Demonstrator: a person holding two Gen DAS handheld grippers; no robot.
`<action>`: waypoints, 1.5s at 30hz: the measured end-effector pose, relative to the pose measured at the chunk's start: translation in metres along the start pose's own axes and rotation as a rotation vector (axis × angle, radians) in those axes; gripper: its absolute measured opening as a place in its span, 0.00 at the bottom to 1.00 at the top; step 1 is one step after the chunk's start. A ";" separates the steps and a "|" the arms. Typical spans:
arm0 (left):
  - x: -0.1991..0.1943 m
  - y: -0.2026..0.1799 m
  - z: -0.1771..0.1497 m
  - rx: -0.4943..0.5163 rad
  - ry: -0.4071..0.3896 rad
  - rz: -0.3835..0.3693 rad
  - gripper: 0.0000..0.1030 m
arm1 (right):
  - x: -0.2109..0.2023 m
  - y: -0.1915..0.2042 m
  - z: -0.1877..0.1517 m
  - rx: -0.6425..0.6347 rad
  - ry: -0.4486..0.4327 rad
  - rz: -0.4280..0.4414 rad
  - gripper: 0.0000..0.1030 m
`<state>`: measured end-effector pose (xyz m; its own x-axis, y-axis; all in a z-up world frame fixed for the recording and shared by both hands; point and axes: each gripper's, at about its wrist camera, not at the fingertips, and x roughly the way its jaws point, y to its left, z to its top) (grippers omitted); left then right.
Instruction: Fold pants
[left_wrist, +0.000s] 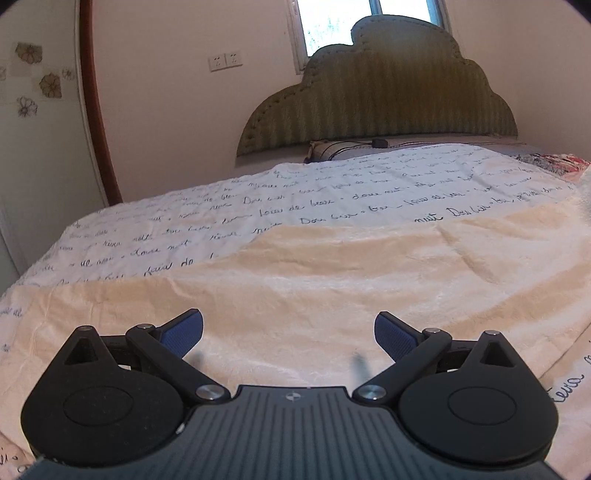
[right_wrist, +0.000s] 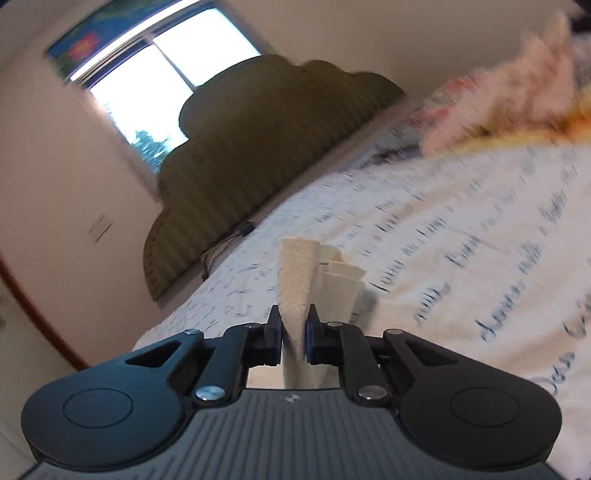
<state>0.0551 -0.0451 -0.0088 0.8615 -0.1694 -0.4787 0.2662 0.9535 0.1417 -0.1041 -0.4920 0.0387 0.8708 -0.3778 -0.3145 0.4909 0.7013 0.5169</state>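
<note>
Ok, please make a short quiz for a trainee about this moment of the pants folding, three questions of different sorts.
1. True or false: the left gripper is open and holds nothing.
2. What does the right gripper pinch? A) the pillow B) a bunched fold of the cream pants C) a cable
3. Fill in: the pants lie on a white bedcover printed with handwritten ____.

Key: 1 true; 2 B; 3 script.
</note>
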 end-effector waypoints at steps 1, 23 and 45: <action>0.001 0.004 0.000 -0.026 0.007 0.000 0.98 | -0.003 0.029 0.000 -0.133 -0.006 0.017 0.11; 0.006 0.031 -0.004 -0.199 0.052 0.054 0.98 | -0.024 0.258 -0.227 -1.179 0.213 0.404 0.11; 0.014 -0.063 0.052 -0.010 0.033 -0.203 0.98 | -0.009 0.148 -0.119 -0.816 0.342 0.168 0.42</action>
<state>0.0730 -0.1211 0.0209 0.7756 -0.3505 -0.5249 0.4288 0.9029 0.0308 -0.0426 -0.3127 0.0235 0.8105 -0.1229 -0.5728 0.0742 0.9914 -0.1077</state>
